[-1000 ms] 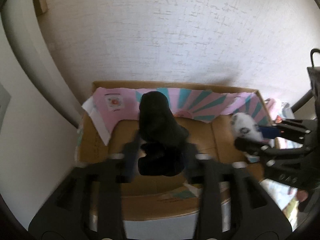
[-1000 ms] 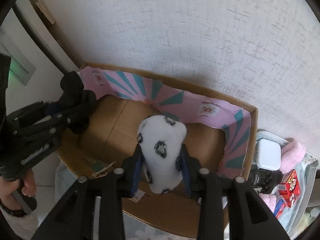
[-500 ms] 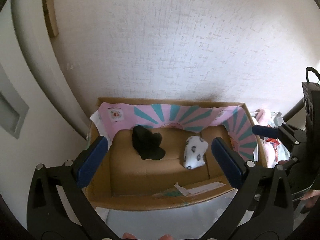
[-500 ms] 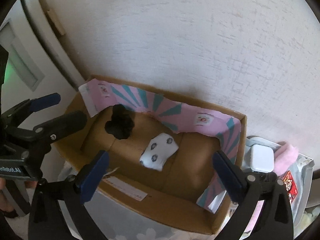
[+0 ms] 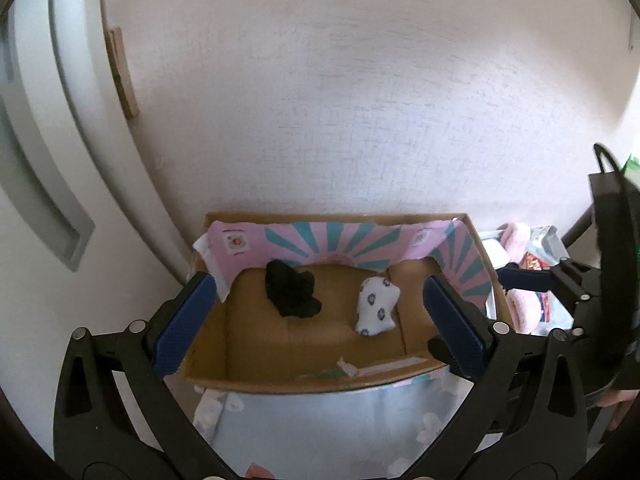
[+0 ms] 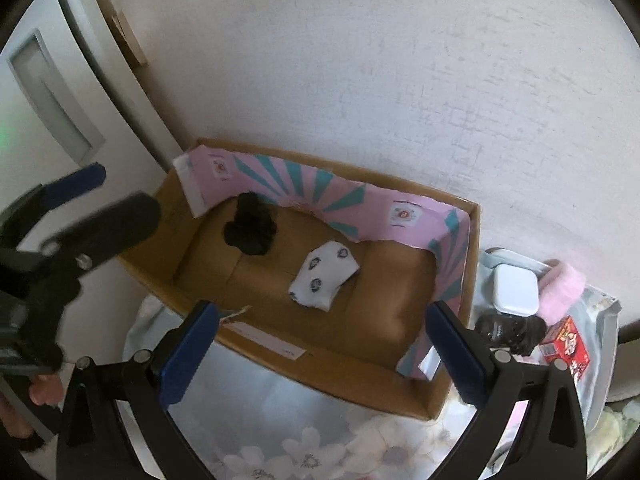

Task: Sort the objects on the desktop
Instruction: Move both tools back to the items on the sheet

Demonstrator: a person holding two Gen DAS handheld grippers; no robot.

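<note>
White textured wall backs a cardboard box (image 6: 256, 344) holding a black sock (image 6: 251, 230) and a spotted white sock (image 6: 323, 275), lying apart. Left tongs (image 5: 318, 322) and right tongs (image 6: 320, 356) hover spread, gripping nothing.

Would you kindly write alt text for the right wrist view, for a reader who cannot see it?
An open cardboard box against a white wall holds a black sock and a white patterned sock, lying apart on its floor. The right gripper hovers open and empty in front of the box; the left gripper, also open, shows at the left edge.
</note>
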